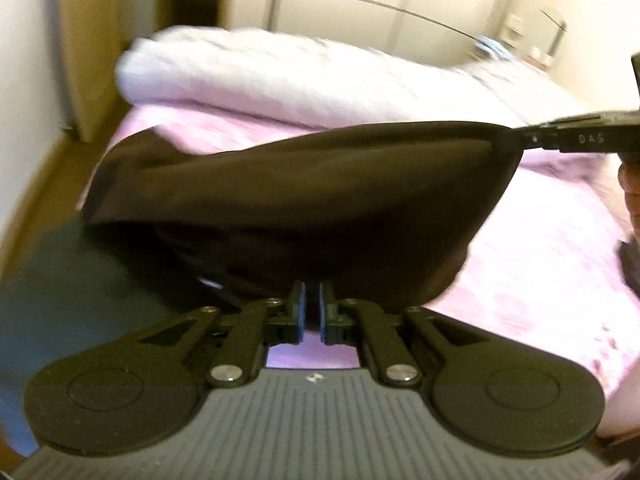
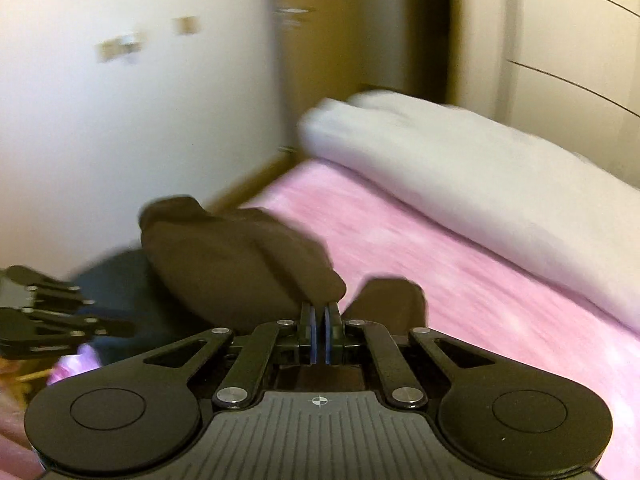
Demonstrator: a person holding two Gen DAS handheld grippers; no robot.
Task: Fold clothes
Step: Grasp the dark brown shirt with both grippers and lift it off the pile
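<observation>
A big bed with a pink fuzzy cover (image 1: 540,264) holds a long white rolled blanket (image 1: 256,76). A dark brown soft cloth (image 1: 304,204) hangs stretched above the bed. The left gripper (image 1: 311,296) pinches its near edge; the right gripper (image 2: 320,312) pinches a corner.

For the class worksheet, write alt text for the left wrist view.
A dark brown garment hangs stretched between two black grippers above a pink bed cover: the left gripper pinches its near edge with jaws shut, and the right gripper holds its far right corner. A folded white blanket lies behind.
</observation>
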